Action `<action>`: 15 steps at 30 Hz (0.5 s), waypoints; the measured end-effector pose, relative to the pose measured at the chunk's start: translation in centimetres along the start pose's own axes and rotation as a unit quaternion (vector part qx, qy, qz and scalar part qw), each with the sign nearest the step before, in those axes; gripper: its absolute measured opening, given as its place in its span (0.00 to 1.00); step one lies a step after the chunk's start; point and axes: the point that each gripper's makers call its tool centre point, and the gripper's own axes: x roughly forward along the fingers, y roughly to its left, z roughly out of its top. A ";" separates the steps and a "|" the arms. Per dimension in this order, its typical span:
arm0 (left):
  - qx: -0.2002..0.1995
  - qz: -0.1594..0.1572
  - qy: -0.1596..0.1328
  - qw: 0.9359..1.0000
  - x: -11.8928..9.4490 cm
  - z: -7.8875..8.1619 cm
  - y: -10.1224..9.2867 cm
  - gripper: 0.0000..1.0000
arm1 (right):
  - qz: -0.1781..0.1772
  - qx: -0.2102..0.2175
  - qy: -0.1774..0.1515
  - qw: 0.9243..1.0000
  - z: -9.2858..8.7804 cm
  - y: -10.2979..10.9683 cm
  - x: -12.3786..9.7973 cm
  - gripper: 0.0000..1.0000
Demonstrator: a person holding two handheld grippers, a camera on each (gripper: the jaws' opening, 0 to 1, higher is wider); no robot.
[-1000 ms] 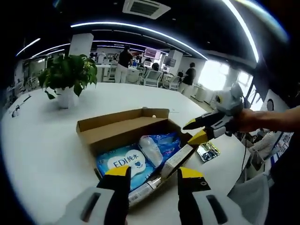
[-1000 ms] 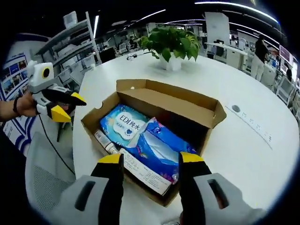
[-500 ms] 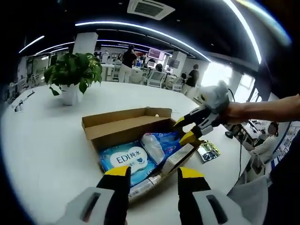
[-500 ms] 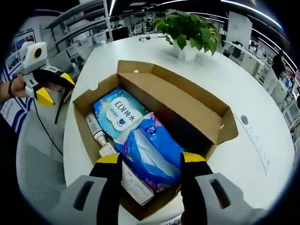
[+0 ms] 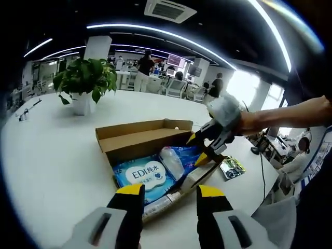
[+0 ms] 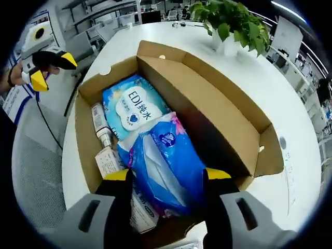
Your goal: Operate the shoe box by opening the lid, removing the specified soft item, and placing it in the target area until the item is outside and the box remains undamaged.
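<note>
In the left gripper view, the left tongs (image 5: 169, 193) rise at 6 o'clock, their yellow-tipped jaws apart and holding nothing. Just beyond them the brown cardboard shoe box (image 5: 136, 139) sits open on the smooth white round surface (image 5: 46, 155), its lid folded back toward 12 o'clock. Inside lie a flat light-blue wipes pack (image 5: 143, 175) and a glossy blue plastic tissue pack (image 5: 179, 158) (soft and crinkled). The right tongs (image 5: 203, 147) reach in from 3 o'clock over the box's right end, jaws parted, a hand behind them. A leafy potted plant (image 5: 85, 83) stands at 10 o'clock.

In the right gripper view, the right tongs (image 6: 167, 176) hover spread wide on either side of the tissue pack (image 6: 163, 163), which is still inside the box (image 6: 218, 98). The wipes pack (image 6: 129, 109) lies toward 11 o'clock, with a small bottle (image 6: 101, 129) and a small carton (image 6: 109, 161) along the box's left wall. The left tongs (image 6: 49, 70) show at 10 o'clock, slightly parted.
</note>
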 end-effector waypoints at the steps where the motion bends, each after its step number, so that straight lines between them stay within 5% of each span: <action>1: -0.001 0.001 0.001 1.000 0.0 -0.1 0.2 0.40 | 0.000 -0.002 0.007 1.000 -0.2 -0.3 0.3 0.52; 15: -0.008 0.009 0.010 1.000 -0.1 -1.2 0.7 0.40 | 0.002 -0.067 0.047 0.997 -0.3 0.2 2.5 0.54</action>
